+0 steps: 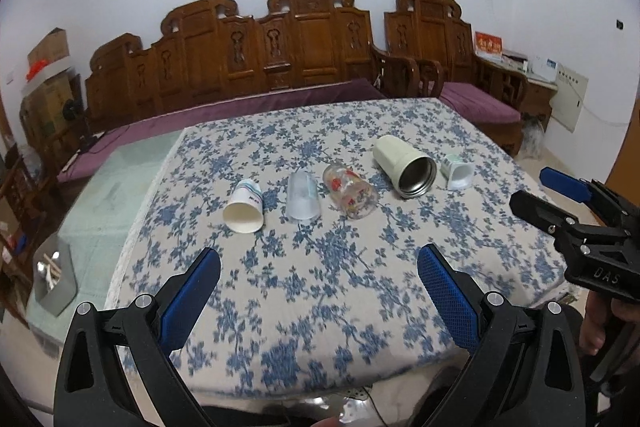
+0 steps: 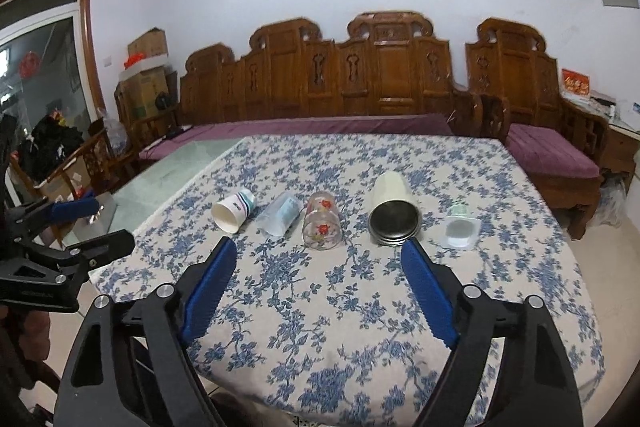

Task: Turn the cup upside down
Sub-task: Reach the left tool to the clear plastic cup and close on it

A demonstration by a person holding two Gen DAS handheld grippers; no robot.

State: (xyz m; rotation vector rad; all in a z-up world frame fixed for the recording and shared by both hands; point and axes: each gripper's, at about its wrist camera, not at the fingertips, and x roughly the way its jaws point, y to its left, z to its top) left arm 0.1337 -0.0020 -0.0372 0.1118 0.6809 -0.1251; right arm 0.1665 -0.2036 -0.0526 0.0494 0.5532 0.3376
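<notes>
Several cups lie on their sides in a row on the blue-flowered tablecloth (image 1: 320, 287), mouths toward me: a white paper cup (image 1: 244, 207) (image 2: 233, 211), a clear plastic cup (image 1: 303, 197) (image 2: 280, 215), a flower-printed glass (image 1: 351, 191) (image 2: 322, 221), a cream steel-lined tumbler (image 1: 404, 165) (image 2: 394, 209) and a small white yoghurt pot (image 1: 458, 171) (image 2: 460, 227). My left gripper (image 1: 319, 259) is open and empty, short of the row. My right gripper (image 2: 316, 247) is open and empty, just before the glass and tumbler. Each gripper also shows at the other view's edge.
The table's bare green-glass part (image 1: 120, 187) lies left of the cloth, with a metal ashtray-like dish (image 1: 54, 275) on it. A carved wooden sofa (image 1: 280, 47) with purple cushions stands behind the table. Boxes (image 2: 146, 75) are stacked at the left.
</notes>
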